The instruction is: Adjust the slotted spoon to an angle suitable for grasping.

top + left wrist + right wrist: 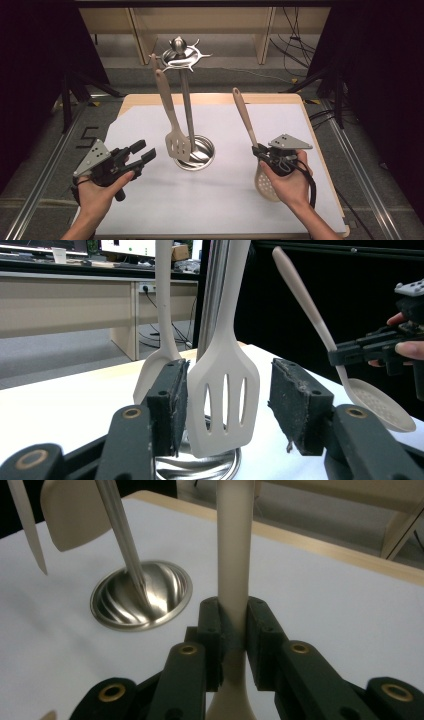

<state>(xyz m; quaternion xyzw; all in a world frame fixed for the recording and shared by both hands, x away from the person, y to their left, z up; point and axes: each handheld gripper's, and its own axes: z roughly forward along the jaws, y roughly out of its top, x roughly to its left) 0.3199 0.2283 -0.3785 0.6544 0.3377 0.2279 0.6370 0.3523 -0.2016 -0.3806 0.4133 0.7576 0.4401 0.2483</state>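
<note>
Clamped on the skimmer spoon, right gripper should lift its handle toward the stand's hooks; left gripper gapes empty before the slotted turner.

Table cover: plain white, no pattern.
Table edge: light wood tone.
Stand: polished silver metal; base dish shows swirled reflections.
Slotted turner: beige, three slots.
Skimmer spoon: beige, bowl dotted with small holes.
Left gripper: black, grey plate.
Right gripper: black, grey plate, brass-coloured rivets.
Floor: grey.
</note>
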